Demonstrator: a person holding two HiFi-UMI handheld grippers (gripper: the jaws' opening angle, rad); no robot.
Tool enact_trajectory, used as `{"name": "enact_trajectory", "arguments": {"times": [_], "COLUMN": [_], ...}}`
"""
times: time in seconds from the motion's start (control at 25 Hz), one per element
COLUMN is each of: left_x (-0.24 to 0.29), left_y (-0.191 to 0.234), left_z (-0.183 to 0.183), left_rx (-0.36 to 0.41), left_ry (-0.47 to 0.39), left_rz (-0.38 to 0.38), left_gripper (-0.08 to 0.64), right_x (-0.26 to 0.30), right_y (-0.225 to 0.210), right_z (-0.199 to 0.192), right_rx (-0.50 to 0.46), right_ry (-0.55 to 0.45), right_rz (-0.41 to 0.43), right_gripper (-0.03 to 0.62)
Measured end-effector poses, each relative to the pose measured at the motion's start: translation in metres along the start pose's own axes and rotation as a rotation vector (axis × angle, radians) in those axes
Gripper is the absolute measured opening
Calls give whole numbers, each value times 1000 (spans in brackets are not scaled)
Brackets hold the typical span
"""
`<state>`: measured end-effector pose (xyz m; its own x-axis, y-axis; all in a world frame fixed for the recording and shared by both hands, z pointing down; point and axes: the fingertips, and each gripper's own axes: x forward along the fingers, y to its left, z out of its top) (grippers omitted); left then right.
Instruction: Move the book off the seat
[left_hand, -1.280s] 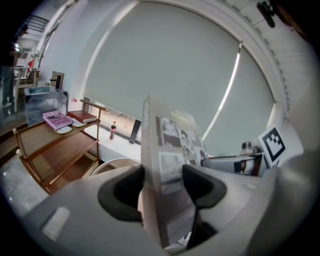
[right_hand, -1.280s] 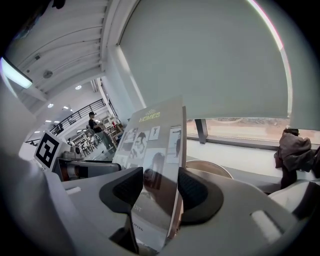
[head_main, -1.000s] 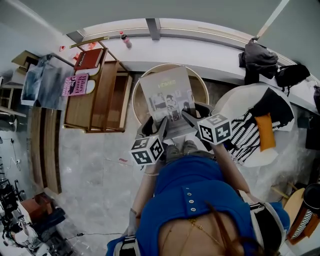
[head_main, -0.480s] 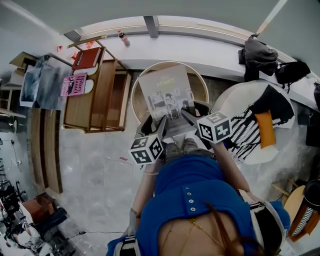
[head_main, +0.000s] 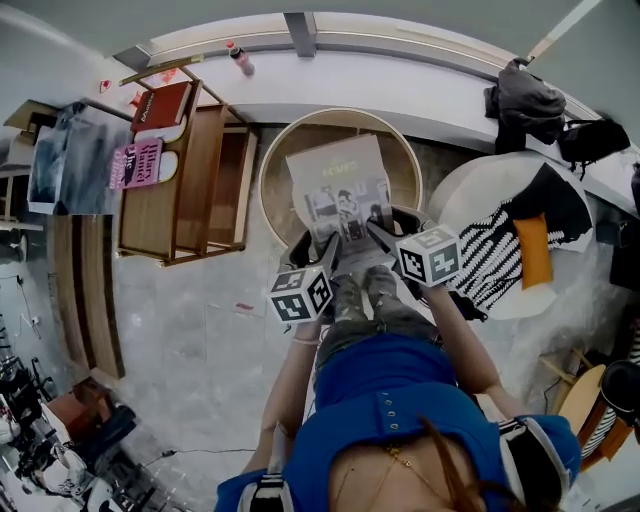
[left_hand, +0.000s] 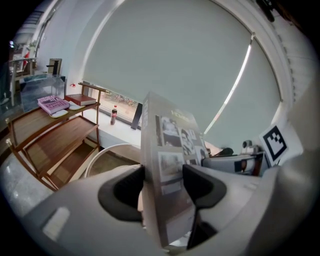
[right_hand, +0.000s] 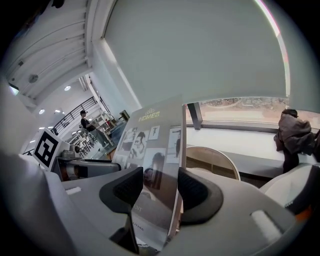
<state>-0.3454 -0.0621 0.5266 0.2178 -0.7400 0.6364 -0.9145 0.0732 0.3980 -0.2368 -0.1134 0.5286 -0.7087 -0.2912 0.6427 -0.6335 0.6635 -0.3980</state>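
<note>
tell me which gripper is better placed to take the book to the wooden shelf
Left, probably. Both the left gripper and right gripper are shut on the book, but the left is on the side nearer the wooden shelf.

Wooden shelf left, white chair right; floor beside seat open.

The book hangs over the round seat, shelf to its left.
</note>
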Motion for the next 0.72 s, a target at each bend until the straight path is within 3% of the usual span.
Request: {"name": "enact_trajectory", "arguments": {"times": [0.44,0.72], "left_x": [143,240], "left_y": [97,158], "left_z": [-100,-181], "left_rx": [-52,-107], "left_ry": [179,261], "left_rz": [20,30], "left_gripper": [242,242], "right_x": [153,249], "right_y": [-86,-146], "right_z": [-110,-193], "right_rx": [211,287], "right_ry": [140,221], "right_rz": [-1,-20], "right_gripper": [215,215]}}
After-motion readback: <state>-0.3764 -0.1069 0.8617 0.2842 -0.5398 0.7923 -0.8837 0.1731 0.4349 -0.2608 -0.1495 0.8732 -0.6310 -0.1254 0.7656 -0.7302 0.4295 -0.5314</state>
